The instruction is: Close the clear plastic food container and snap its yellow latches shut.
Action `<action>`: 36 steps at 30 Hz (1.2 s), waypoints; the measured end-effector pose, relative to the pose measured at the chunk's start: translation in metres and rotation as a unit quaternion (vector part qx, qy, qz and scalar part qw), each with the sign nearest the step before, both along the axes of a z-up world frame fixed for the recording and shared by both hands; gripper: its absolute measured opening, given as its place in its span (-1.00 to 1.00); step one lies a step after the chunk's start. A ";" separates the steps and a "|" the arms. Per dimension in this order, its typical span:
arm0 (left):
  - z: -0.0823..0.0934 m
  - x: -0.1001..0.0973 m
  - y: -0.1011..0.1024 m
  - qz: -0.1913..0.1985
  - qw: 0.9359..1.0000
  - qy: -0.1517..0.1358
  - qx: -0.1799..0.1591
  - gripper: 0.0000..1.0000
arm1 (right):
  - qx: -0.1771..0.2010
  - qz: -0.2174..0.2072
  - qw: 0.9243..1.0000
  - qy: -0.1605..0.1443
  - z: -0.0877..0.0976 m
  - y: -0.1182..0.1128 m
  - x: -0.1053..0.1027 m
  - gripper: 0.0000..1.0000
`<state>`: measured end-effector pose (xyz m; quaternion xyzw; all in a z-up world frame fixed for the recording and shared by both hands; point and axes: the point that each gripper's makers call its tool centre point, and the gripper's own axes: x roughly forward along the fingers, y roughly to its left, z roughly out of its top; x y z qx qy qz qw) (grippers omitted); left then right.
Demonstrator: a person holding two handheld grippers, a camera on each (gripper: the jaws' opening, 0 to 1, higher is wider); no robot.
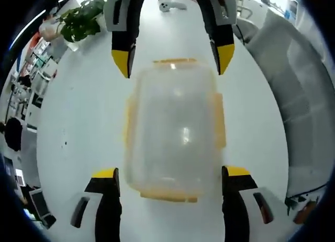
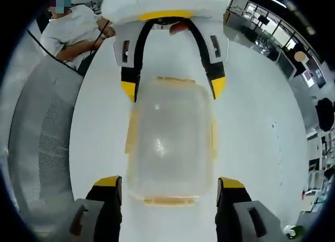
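Oddly, "HENSE" marks the left claw (image 2: 174, 90); both claws apart, flanking the container (image 2: 170, 140)

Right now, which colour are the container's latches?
Yellow latches on the clear container; the left gripper view shows them best.

1. An open-plan office or lab workroom, seen over a wide white table (image 1: 78, 122).
2. A potted plant (image 1: 81, 20) stands near the table's far edge in the left gripper view.
3. Beyond that edge, desks with monitors (image 1: 39, 205) and clutter line the room.
4. Grey mesh chairs (image 2: 44, 127) stand just beside the table in the right gripper view; another chair (image 1: 298, 95) shows in the left gripper view.
5. A seated person (image 2: 73, 30) in a white shirt is at the table's end.
6. More desks and screens (image 2: 259, 22) fill the background.
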<state>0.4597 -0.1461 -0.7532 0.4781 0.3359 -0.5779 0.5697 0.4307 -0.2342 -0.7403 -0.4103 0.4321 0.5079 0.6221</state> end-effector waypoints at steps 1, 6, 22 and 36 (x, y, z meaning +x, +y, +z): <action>-0.001 0.000 -0.001 0.001 1.000 0.001 -0.001 0.55 | -0.002 0.001 1.000 0.000 -0.001 0.000 0.000 0.44; -0.012 -0.003 -0.002 -0.006 1.000 -0.001 0.009 0.56 | -0.004 -0.005 1.000 -0.002 -0.007 0.000 -0.001 0.42; -0.012 -0.004 -0.001 0.003 1.000 -0.002 0.013 0.57 | -0.012 0.003 1.000 -0.003 -0.011 -0.003 -0.001 0.39; -0.011 -0.004 0.003 0.045 0.999 0.009 0.004 0.56 | -0.019 0.032 0.999 -0.001 -0.011 -0.004 0.009 0.38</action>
